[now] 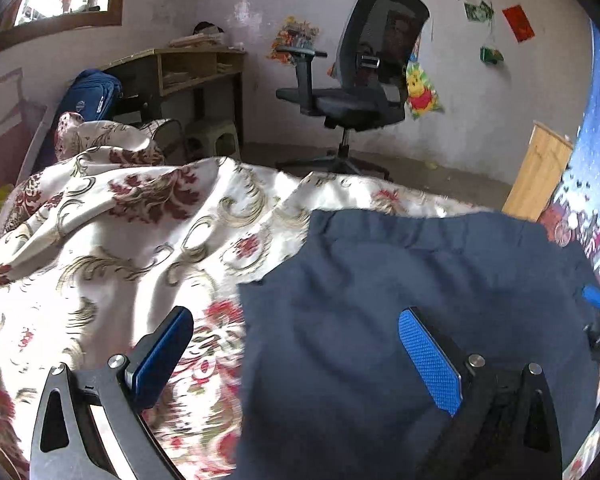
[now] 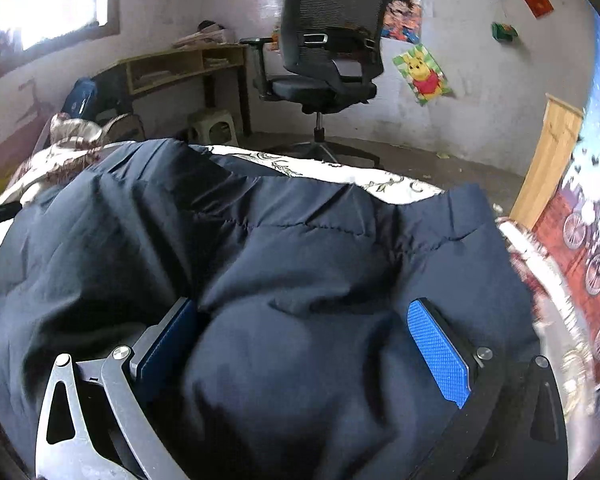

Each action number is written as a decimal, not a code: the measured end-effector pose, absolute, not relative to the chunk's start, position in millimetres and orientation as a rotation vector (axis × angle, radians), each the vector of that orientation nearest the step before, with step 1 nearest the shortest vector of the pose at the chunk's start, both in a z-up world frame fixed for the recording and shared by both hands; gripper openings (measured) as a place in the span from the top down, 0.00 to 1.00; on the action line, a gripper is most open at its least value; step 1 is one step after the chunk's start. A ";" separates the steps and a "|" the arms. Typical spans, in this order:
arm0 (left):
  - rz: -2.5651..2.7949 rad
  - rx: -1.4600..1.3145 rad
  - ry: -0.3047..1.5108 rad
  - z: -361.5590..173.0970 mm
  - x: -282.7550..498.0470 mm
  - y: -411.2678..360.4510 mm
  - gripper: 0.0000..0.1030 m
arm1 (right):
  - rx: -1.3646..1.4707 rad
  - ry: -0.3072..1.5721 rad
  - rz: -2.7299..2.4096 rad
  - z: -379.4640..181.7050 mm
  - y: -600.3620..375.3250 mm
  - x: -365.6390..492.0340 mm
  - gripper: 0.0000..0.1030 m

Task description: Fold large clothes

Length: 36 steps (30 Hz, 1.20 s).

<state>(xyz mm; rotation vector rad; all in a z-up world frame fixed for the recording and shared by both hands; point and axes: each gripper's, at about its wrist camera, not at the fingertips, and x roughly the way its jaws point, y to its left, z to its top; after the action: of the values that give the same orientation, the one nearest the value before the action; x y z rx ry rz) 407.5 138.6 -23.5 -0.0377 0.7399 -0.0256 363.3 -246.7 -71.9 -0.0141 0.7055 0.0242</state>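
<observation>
in the left wrist view the left gripper hangs over a bed, its two blue-padded fingers spread wide with nothing between them; a dark navy jacket lies flat on the floral bedspread, filling the lower right of the view; the gripper sits across the jacket's left edge, one finger above the bedspread and the other above the navy cloth; the bedspread is cream with red flowers and olive scrolls, bunched into folds at the left; at the far right edge a blue tip of the right gripper shows just beside the jacket; beyond the bed stand a black mesh office chair, a wooden desk with a blue bag leaning by it, and a pale stool under the desk; a cartoon bear poster and a red paper hang on the wall, and no writing on them can be read.

in the right wrist view the right gripper is low over the jacket, fingers held wide apart; puffy quilted navy cloth bulges up between them, but the pads do not pinch it; the jacket covers most of the bed, with a strip of bedspread showing past its far edge; the chair, desk, stool and bear poster stand behind; no brand or label on the jacket is legible.
</observation>
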 end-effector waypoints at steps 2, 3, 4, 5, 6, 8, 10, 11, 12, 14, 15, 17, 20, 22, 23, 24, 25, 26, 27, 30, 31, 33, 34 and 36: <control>-0.068 -0.041 0.780 -27.5 405.9 150.3 0.00 | -0.086 0.673 0.013 -61.1 -255.4 347.2 0.01; -0.095 -0.048 0.806 -31.7 404.7 158.3 0.00 | -0.106 0.667 0.005 -56.7 -260.3 342.3 0.01; -0.112 -0.054 0.822 -35.6 403.4 163.2 0.00 | -0.125 0.668 -0.010 -54.4 -268.8 335.4 0.01; -0.126 -0.060 0.839 -40.3 402.0 166.9 0.00 | -0.129 0.677 -0.025 -51.7 -276.6 333.3 0.01; -0.132 -0.066 0.854 -45.3 401.1 172.0 0.00 | -0.115 0.696 -0.042 -51.1 -287.7 330.1 0.01; -0.138 -0.082 0.879 -56.0 401.6 180.9 0.00 | -0.027 0.759 -0.038 -56.9 -313.5 324.8 0.01; -0.167 -0.107 0.890 -62.8 403.2 184.1 0.00 | 0.065 0.816 -0.032 -68.5 -335.3 322.6 0.01; -0.186 -0.119 0.906 -66.3 405.8 183.4 0.00 | 0.120 0.850 -0.023 -76.4 -345.4 322.3 0.01; -0.213 -0.133 0.931 -70.6 409.8 183.6 0.00 | 0.172 0.881 0.000 -83.8 -352.5 323.0 0.01; -0.268 -0.173 0.972 -77.7 417.3 185.5 0.00 | 0.295 0.948 0.074 -101.9 -363.4 327.8 0.01; -0.305 -0.215 0.994 -82.5 422.7 189.0 0.00 | 0.330 0.959 0.094 -108.2 -365.9 329.1 0.01; -0.363 -0.285 1.029 -90.9 429.8 195.9 0.00 | 0.359 0.952 0.121 -112.9 -367.3 334.2 0.01; -0.438 -0.378 1.092 -104.1 440.7 201.9 0.00 | 0.390 0.959 0.164 -115.0 -364.4 344.2 0.01; -0.475 -0.404 1.115 -108.7 444.4 203.9 0.00 | 0.412 0.969 0.175 -115.3 -362.2 350.9 0.01; -0.491 -0.405 1.121 -109.4 445.9 204.1 0.00 | 0.427 0.974 0.180 -116.1 -359.4 354.4 0.01; -0.522 -0.403 1.129 -109.9 447.4 203.0 0.00 | 0.456 0.983 0.186 -117.1 -359.0 357.4 0.01; -0.542 -0.404 1.137 -110.2 448.1 201.3 0.00 | 0.480 0.988 0.186 -118.2 -359.9 358.6 0.01; -0.554 -0.408 1.142 -110.8 449.4 201.4 0.00 | 0.517 0.990 0.186 -117.4 -361.8 359.8 0.01; -0.589 -0.430 1.152 -110.8 449.7 199.4 0.00 | 0.541 0.991 0.185 -117.6 -364.0 359.8 0.01; -0.658 -0.452 1.179 -109.8 446.8 191.9 0.00 | 0.614 1.002 0.188 -119.1 -363.9 359.4 0.01; -0.668 -0.425 1.173 -106.7 443.5 186.4 0.00 | 0.617 1.005 0.183 -119.5 -362.5 358.3 0.01; -0.667 -0.364 1.152 -98.8 436.9 176.8 0.04 | 0.599 1.011 0.164 -118.6 -354.8 356.5 0.05; -0.660 -0.353 1.149 -95.7 437.8 173.6 0.09 | 0.598 1.014 0.163 -118.8 -349.5 354.6 0.06; -0.652 -0.345 1.145 -89.9 434.0 169.6 0.17 | 0.601 1.010 0.158 -119.9 -340.9 348.8 0.20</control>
<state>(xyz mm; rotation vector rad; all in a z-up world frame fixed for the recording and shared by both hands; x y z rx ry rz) 434.0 169.6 -89.9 -0.3452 1.1454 -0.6521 348.8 -340.9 -119.9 0.6011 1.0104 0.1577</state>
